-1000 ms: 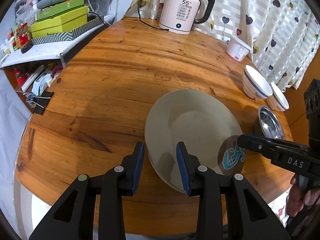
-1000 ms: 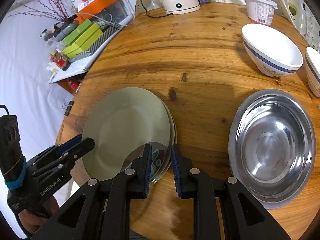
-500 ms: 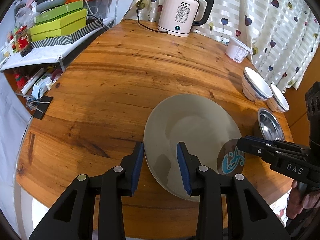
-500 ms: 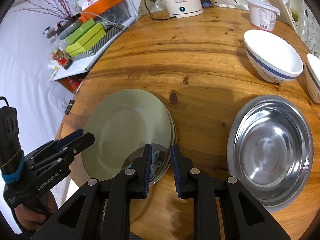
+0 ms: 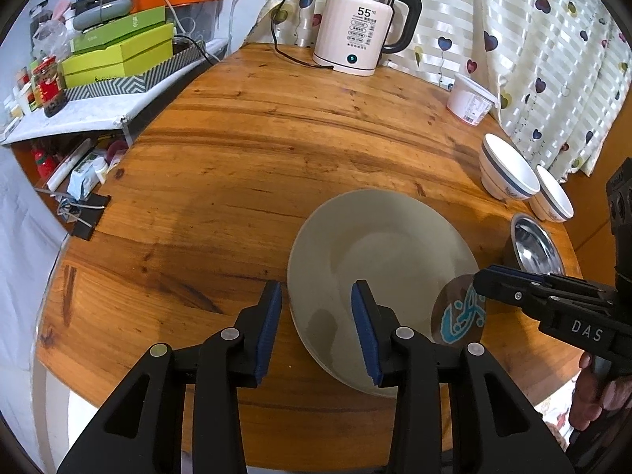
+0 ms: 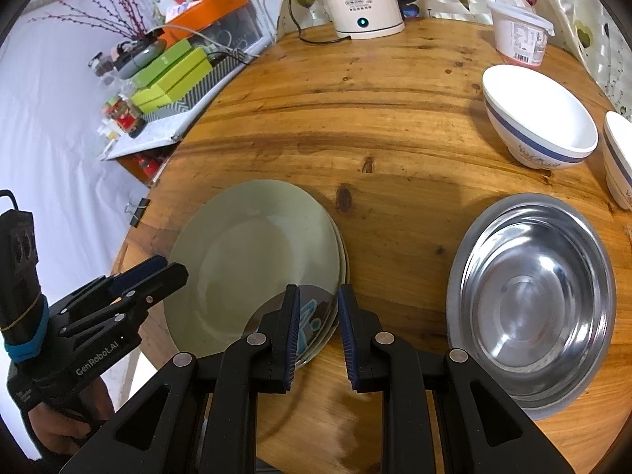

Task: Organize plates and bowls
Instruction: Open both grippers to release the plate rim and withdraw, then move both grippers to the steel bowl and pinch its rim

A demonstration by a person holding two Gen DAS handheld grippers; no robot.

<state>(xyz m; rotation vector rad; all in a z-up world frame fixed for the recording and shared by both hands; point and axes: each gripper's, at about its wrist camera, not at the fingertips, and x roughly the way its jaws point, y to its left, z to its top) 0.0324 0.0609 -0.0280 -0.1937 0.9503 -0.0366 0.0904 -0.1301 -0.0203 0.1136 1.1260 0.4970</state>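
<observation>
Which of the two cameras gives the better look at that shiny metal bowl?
The right wrist view: the metal bowl fills the lower right, its whole inside showing. The left wrist view shows it small and far off, partly behind the other gripper.

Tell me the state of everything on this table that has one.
Green plates: stacked.
Patterned disc: lying on the plates' near edge.
Steel bowl: upright, empty.
White bowls: upright, empty.
Kettle: lid shut, display lit.
Left claw: open, jaws just opening, plate rim between.
Right claw: at the disc, grip unclear.
</observation>
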